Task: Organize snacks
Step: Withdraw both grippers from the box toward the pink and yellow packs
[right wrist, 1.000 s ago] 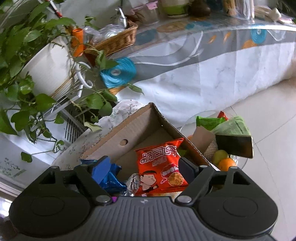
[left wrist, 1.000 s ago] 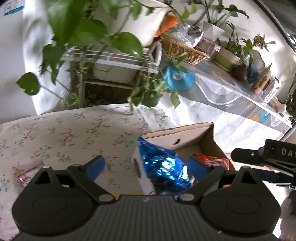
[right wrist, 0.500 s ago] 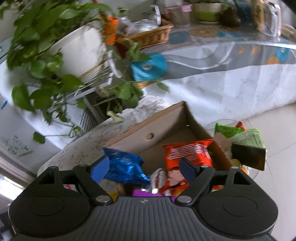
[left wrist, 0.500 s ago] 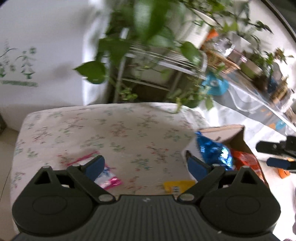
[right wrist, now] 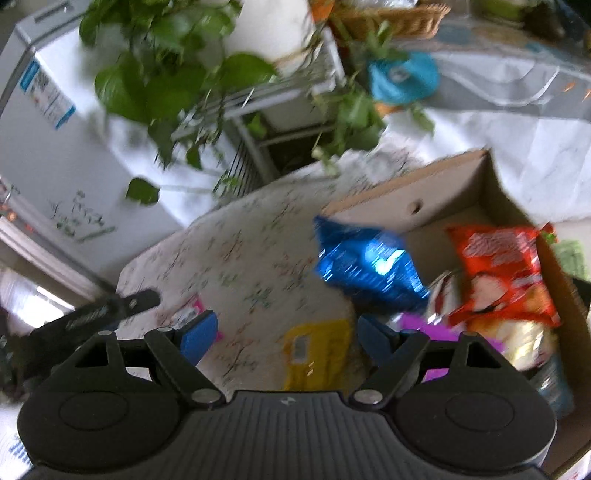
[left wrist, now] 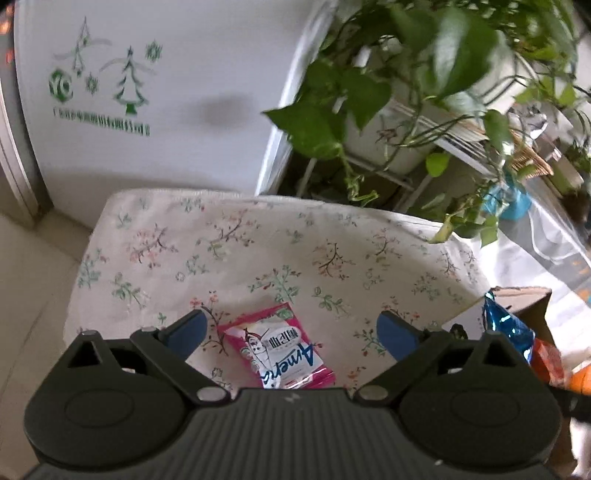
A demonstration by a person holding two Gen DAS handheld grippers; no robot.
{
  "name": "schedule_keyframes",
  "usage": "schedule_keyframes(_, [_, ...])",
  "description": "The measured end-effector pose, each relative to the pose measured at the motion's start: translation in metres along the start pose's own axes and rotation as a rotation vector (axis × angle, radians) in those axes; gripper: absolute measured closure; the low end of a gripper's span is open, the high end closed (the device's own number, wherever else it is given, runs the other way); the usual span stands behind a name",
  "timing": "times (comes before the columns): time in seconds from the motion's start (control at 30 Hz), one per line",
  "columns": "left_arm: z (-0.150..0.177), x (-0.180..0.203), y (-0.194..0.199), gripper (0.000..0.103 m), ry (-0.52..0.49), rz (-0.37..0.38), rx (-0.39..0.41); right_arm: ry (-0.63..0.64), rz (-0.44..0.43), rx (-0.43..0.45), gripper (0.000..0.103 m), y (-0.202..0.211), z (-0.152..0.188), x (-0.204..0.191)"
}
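Both sets of jaws stand spread and grip nothing: the left gripper hangs with its blue pads on either side of a pink snack packet that lies flat on the cloth, not touched as far as the view shows, and the right gripper is released above a yellow packet, which lies at about six o'clock in that view. Judging by how things lie, the sorting is well along but not finished. The cardboard box, at about three o'clock in the right wrist view, already holds a blue foil bag propped at its near corner, a red snack bag, something purple and a pale bag lower down, though blur hides what those are. The pink and yellow packets are still outside the box, so at least two items remain, one lined up under each gripper. They lie on a low surface covered with a cream floral cloth, which is otherwise bare. Behind it, at eleven o'clock in the left wrist view, stands a white appliance with green tree prints, and at one o'clock trailing green plants hang from a white rack. A wicker basket sits on a counter at twelve o'clock in the right wrist view.
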State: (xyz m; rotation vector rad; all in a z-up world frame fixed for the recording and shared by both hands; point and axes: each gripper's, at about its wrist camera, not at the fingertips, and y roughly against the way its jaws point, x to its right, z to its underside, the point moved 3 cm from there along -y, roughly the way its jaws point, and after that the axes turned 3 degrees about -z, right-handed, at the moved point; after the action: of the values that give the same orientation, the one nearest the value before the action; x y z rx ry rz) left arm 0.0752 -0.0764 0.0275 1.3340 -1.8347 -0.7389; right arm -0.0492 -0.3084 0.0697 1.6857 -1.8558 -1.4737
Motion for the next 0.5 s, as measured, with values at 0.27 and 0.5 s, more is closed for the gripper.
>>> schedule_keyframes(0.27, [0.006, -0.009, -0.041, 0.005, 0.043, -0.075, -0.067, -0.097, -0.047, -0.095, 0.015, -0.018, 0.016, -0.011])
schedule_keyframes(0.5, [0.012, 0.003, -0.062, 0.005, 0.023, -0.078, -0.082, -0.207, -0.05, -0.14, 0.015, -0.03, 0.026, -0.009])
